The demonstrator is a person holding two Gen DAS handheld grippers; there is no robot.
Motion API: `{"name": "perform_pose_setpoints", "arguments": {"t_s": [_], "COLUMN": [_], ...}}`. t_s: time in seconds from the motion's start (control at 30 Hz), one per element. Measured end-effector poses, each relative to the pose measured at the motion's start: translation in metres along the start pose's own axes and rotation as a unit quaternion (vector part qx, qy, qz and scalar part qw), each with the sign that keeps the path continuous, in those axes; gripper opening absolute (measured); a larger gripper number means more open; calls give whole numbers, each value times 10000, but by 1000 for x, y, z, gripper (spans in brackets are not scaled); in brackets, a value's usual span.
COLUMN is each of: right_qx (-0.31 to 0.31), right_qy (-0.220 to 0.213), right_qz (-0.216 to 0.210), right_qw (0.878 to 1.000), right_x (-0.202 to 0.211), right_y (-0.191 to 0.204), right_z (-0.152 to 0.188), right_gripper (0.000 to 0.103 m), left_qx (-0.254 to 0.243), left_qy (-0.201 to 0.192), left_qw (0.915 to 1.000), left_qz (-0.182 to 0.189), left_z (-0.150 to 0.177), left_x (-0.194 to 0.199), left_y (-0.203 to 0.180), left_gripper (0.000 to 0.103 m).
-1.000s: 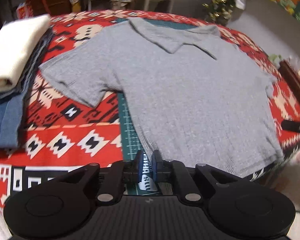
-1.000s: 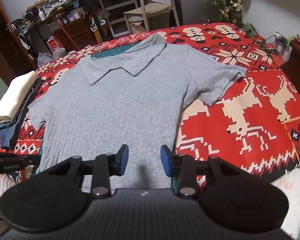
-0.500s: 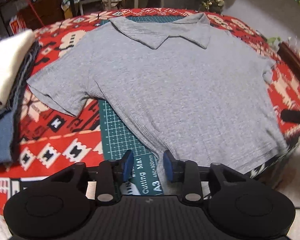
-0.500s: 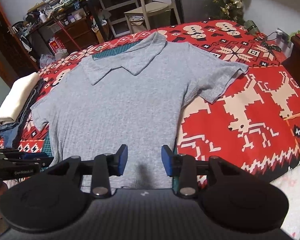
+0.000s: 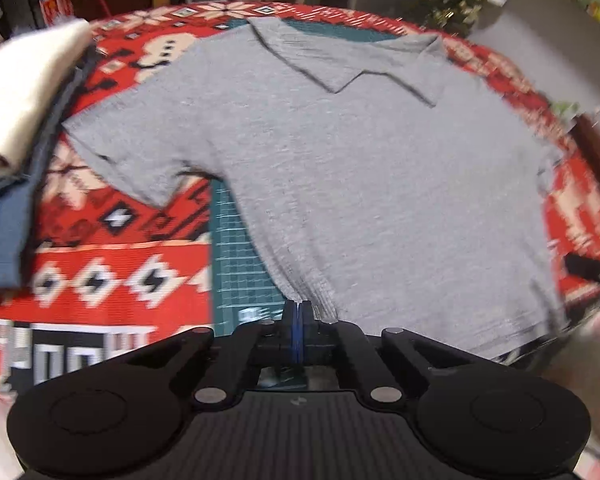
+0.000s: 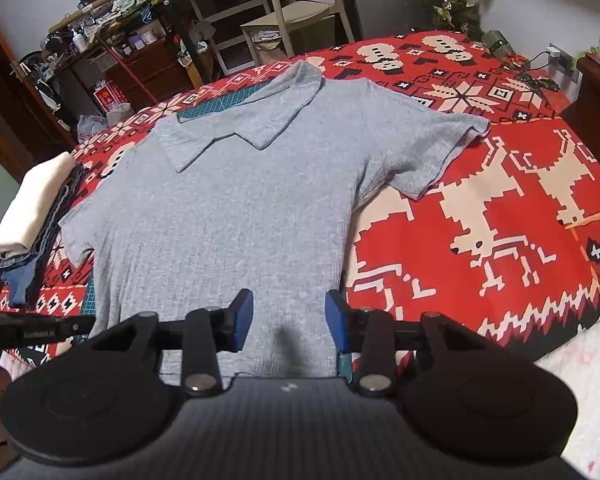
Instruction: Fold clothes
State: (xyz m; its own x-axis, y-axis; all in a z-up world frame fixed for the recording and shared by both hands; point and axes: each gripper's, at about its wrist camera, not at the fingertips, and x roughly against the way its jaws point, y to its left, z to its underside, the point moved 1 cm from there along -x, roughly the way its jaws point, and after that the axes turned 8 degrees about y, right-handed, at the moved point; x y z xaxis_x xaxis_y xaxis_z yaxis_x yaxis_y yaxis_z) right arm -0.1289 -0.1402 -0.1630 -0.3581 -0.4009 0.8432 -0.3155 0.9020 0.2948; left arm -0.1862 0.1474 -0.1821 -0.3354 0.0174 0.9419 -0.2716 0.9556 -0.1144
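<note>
Grey polo shirt [image 5: 340, 184] hem pinched in left claw [image 5: 297, 312] — right claw [image 6: 289, 322] spread wide, empty.

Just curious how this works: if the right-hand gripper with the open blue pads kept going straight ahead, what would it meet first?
Most likely the grey ribbed polo shirt: the right gripper points along its lower front, pads apart above the fabric. Its height over the cloth is hard to judge.

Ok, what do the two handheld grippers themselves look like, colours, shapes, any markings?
Both the left gripper and the right gripper are matte black, with blue pads on the fingers, two round discs at the sides, silver pivot bolts, and a ribbed body bearing a small pale logo.
</note>
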Motion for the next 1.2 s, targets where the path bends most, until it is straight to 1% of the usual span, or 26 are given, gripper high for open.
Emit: {"name": "perform_pose_setpoints", "arguments": {"t_s": [0.1, 0.2, 0.3, 0.37, 0.43, 0.47, 0.5, 0.53, 0.57, 0.6, 0.67, 0.73, 0.77, 0.87, 1.03, 1.1, 1.13, 1.2], "right_qx": [-21, -37, -43, -93, -112, -121, -160, -216, -250, -267, -361, -478, -565, -681, -671, -516, -438, -283], "right_qy": [7, 20, 20, 45, 120, 158, 223, 317, 407, 510, 728, 913, 1013, 1252, 1374, 1317, 1288, 1229], "right_qz": [7, 15, 55, 40, 25, 17, -18, -67, -116, -158, -200, -326, -366, -404, -439, -277, -195, -32], "right_qw": [10000, 10000, 10000, 9999, 9999, 9998, 9996, 9992, 9988, 9982, 9965, 9941, 9926, 9890, 9873, 9896, 9905, 9920], "right_x": [0, -1, -1, -1, 2, 3, 6, 8, 11, 12, 12, 7, 3, -11, -24, -22, -21, -19], "right_y": [-2, -3, -6, -9, -13, -15, -18, -21, -24, -27, -32, -36, -38, -38, -29, -20, -16, -8], "right_z": [-1, -1, -3, -5, -7, -7, -8, -9, -8, -8, -6, -3, -1, 5, 9, 7, 5, 3], "right_gripper": [44, 44, 45, 45, 45, 45, 45, 44, 39, 37, 29, 26, 20, 11, 11, 10, 5, 4], "left_qx": [59, 297, 484, 556, 565, 569, 565, 556, 548, 539, 526, 518, 519, 533, 587, 543, 507, 442], "left_qy": [-40, -111, -102, -21, 69, 115, 125, 112, 99, 87, 107, 144, 169, 242, 281, 270, 264, 244], "left_qw": [9994, 9983, 9981, 9982, 9982, 9981, 9982, 9983, 9984, 9985, 9984, 9981, 9979, 9977, 9963, 9964, 9965, 9969], "left_qz": [-330, -486, -361, -244, -208, -197, -153, -86, -20, 41, 186, 308, 334, 337, 553, 599, 608, 600], "left_z": [5, 6, 4, 5, 6, 8, 9, 11, 13, 15, 20, 25, 27, 34, 37, 36, 36, 36], "left_x": [9, 20, 24, 23, 20, 19, 19, 20, 22, 23, 25, 25, 24, 20, 16, 15, 15, 16], "left_y": [10, 29, 44, 48, 48, 47, 47, 47, 47, 48, 50, 53, 53, 55, 55, 53, 51, 49], "left_gripper": [1, 1, 1, 1, 1, 2, 5, 7, 7, 7, 7, 7, 7, 7, 7, 8, 8, 8]}}
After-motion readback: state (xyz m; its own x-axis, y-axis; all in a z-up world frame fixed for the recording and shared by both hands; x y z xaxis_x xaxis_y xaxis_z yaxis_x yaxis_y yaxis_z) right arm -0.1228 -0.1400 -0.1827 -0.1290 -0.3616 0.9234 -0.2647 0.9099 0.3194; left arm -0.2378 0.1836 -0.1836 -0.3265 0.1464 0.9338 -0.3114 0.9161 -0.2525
